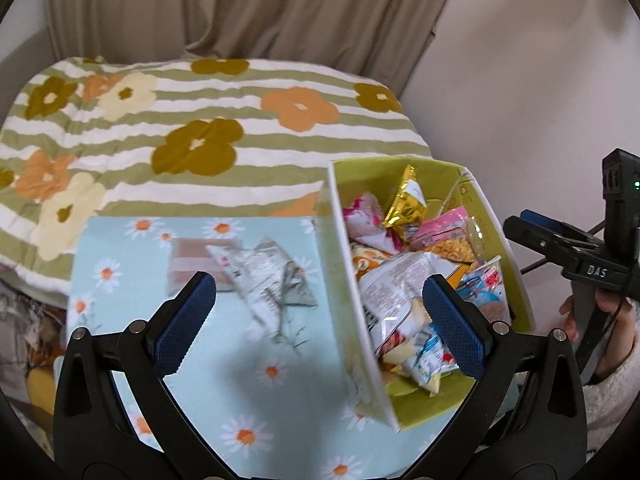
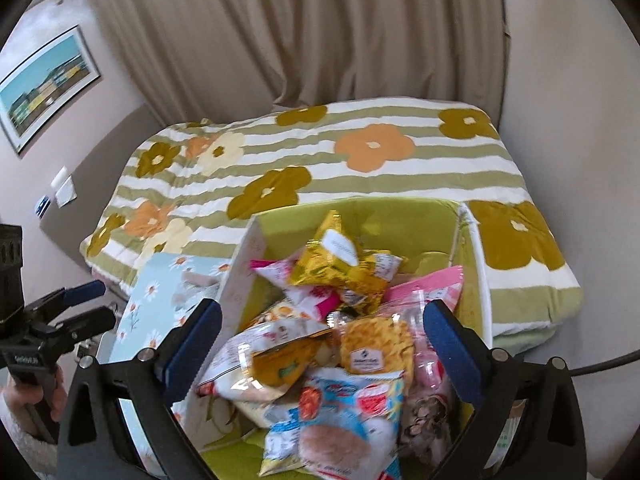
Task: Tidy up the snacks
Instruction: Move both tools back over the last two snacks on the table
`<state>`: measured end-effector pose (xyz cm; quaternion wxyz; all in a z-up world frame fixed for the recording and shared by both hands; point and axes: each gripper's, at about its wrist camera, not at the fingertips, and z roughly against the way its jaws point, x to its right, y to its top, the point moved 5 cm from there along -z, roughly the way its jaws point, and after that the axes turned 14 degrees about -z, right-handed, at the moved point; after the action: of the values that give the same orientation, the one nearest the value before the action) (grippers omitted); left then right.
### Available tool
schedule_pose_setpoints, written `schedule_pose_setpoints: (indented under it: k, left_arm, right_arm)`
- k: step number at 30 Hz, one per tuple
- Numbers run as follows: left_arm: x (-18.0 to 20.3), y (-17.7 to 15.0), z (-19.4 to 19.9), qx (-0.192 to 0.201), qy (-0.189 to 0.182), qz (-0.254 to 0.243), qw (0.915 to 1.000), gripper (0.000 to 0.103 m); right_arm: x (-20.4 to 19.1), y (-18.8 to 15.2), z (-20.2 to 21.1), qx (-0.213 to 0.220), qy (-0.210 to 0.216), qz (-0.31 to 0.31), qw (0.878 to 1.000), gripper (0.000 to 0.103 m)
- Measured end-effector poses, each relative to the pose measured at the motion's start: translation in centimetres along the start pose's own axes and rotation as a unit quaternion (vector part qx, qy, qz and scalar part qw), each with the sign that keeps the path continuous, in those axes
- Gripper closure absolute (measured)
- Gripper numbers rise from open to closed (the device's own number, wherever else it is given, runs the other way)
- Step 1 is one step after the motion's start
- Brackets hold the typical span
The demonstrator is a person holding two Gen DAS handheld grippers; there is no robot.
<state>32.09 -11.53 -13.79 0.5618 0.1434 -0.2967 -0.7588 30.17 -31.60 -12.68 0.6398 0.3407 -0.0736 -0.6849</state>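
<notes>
Both grippers are angling downward, jaws spread wide, gripping nothing. Left gripper (image 1: 318, 312) is hovering over blurred white crinkled snack packet (image 1: 266, 276) lying on pale blue daisy-print cloth (image 1: 224, 392). Right gripper (image 2: 322, 340) is hanging above green open-topped cardboard box (image 2: 400, 210) heaped with snack packets; labels are motion-blurred, unreadable.

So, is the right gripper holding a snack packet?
No, the right gripper is open and empty above the packets in the green box.

"DAS" on right tongs (image 1: 516, 228)
</notes>
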Motion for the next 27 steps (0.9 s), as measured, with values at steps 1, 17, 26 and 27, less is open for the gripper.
schedule_pose_setpoints:
  k: [1, 17, 26, 27]
  left_arm:
    - [-0.3, -0.3, 0.6, 0.002, 0.003, 0.000, 1.0000, 0.000]
    - [-10.1, -2.7, 3.3, 0.000, -0.020, -0.057, 0.9982, 0.000]
    - [-15.6, -2.8, 0.5, -0.032, -0.068, -0.159, 0.9844, 0.000]
    - [-16.0, -2.7, -0.2, -0.037, -0.077, -0.175, 0.9809, 0.000]
  right_arm:
    - [-0.4, -0.2, 0.2, 0.001, 0.003, 0.002, 1.000, 0.003]
    - [-11.6, -3.9, -2.1, 0.023, -0.012, 0.010, 1.000, 0.003]
    - [-16.4, -6.5, -7.4, 0.017, -0.061, 0.009, 0.998, 0.003]
    - [-16.7, -6.6, -7.8, 0.018, -0.066, 0.012, 0.998, 0.003]
